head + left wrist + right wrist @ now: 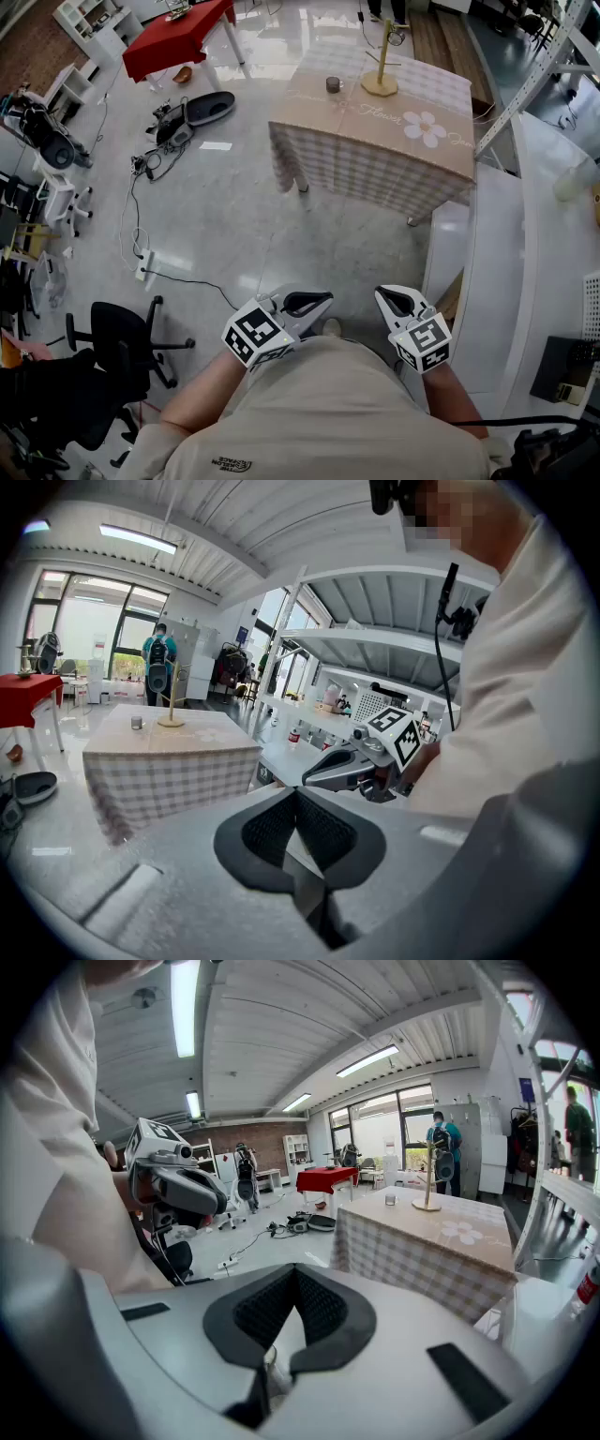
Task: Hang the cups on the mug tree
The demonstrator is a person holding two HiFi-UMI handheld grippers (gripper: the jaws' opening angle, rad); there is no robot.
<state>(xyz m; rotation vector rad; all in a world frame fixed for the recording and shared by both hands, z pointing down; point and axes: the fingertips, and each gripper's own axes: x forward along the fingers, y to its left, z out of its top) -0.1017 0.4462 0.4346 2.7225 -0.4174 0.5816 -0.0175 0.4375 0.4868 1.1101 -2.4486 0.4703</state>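
Observation:
A wooden mug tree (381, 56) stands on a table with a beige checked cloth (375, 150) far ahead across the floor. One small dark cup (333, 84) sits on the cloth left of the tree. Both grippers are held close to my body, well short of the table. My left gripper (326, 300) and right gripper (382, 292) are shut with nothing between the pads. The left gripper view has the cup (137, 723) and tree (171, 700) small in the distance. In the right gripper view the tree (428, 1180) and cup (390, 1200) are just as far off.
A red-covered table (178, 37) stands at the back left. Cables, a power strip (142, 267) and a dark case (202, 108) lie on the glossy floor. A black office chair (122, 342) is at my left, and white shelving (553, 234) runs along the right.

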